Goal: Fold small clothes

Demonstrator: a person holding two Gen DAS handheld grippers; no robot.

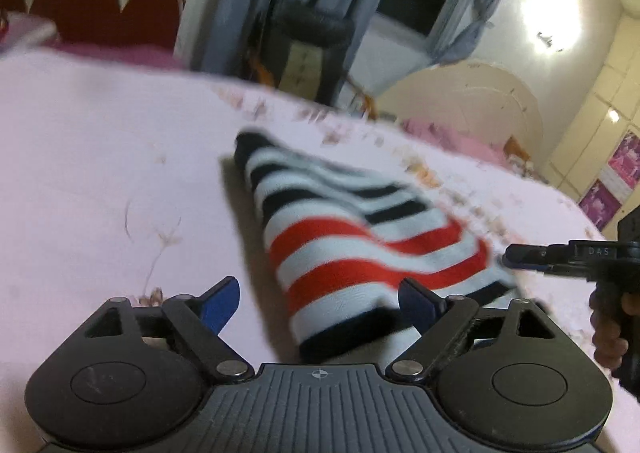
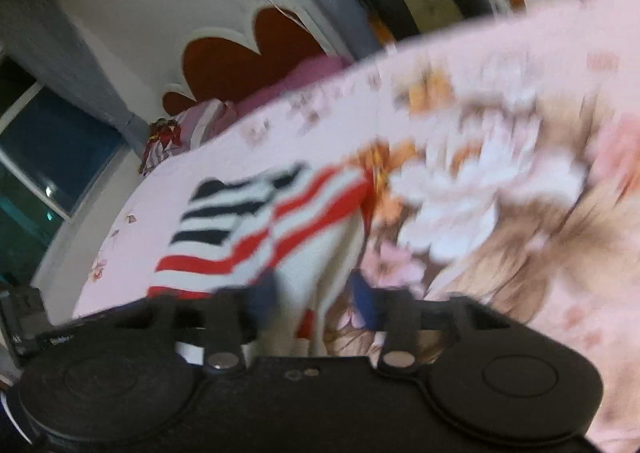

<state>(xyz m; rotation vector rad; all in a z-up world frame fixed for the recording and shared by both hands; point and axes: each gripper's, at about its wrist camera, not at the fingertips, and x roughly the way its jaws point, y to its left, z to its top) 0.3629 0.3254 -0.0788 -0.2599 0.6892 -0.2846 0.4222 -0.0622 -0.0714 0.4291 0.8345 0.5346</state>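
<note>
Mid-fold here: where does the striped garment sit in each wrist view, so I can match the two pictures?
Left wrist view: the striped garment lies centre, running from mid-frame down to between the open left gripper fingers.
Right wrist view: it sits left of centre, blurred, its near edge between the right gripper fingers.
Shared landmark: the red scalloped headboard, upper left in the left view, upper centre in the right.
</note>
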